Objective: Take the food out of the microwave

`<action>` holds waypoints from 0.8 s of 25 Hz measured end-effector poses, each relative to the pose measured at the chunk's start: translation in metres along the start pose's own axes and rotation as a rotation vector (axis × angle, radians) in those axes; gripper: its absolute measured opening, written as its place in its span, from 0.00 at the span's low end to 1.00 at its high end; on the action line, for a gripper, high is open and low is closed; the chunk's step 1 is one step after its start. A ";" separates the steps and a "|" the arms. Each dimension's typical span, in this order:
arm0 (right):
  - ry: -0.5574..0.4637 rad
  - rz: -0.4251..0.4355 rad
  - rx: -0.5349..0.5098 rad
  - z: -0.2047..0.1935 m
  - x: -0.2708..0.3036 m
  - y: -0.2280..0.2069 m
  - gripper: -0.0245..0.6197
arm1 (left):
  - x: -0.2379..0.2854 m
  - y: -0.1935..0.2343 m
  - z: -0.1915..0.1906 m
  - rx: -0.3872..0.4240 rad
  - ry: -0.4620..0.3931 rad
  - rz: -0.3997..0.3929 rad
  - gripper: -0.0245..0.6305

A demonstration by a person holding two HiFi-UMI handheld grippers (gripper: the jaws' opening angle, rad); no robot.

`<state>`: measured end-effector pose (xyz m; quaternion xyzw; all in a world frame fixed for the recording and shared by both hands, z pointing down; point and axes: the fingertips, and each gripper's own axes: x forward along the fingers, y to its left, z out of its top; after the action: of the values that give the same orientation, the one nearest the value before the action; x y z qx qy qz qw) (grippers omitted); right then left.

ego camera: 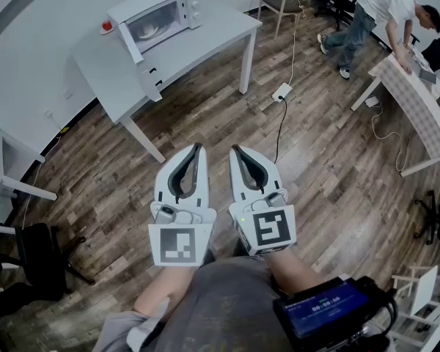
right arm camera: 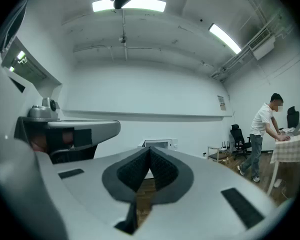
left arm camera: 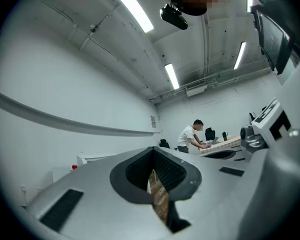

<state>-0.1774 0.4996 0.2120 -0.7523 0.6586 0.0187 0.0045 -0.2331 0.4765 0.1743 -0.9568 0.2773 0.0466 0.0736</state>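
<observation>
Nearest, left gripper [ego camera: 196, 149] and right gripper [ego camera: 235, 151] fingers are clenched empty; I'd pinch the far microwave's [ego camera: 177, 2] white dish [ego camera: 148, 28], probably stiff and hot, by its rim.

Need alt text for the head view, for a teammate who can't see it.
The left gripper and right gripper are held side by side, jaws together and empty, above a wooden floor, well short of the white microwave on a table ahead. A person leans over another table at upper right.
</observation>
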 end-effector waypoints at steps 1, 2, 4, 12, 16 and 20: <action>-0.002 0.000 0.000 0.000 -0.001 -0.001 0.04 | 0.000 -0.001 0.000 0.002 0.001 0.000 0.05; -0.004 -0.001 0.001 0.000 -0.002 -0.001 0.04 | 0.000 -0.003 0.000 0.002 0.002 -0.001 0.05; -0.005 -0.004 0.004 0.000 -0.004 -0.004 0.04 | 0.000 -0.006 0.000 0.003 0.004 -0.003 0.05; -0.004 -0.002 0.016 -0.004 -0.008 -0.025 0.04 | 0.015 -0.024 -0.002 0.016 0.016 -0.004 0.05; -0.008 0.010 0.053 -0.005 -0.008 -0.042 0.04 | 0.026 -0.034 -0.007 0.007 0.029 0.009 0.05; -0.010 0.044 0.061 -0.007 -0.006 -0.059 0.04 | 0.040 -0.046 -0.006 0.009 0.016 0.034 0.05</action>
<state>-0.1192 0.5135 0.2178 -0.7370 0.6752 0.0026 0.0306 -0.1745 0.4926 0.1802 -0.9520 0.2944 0.0388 0.0746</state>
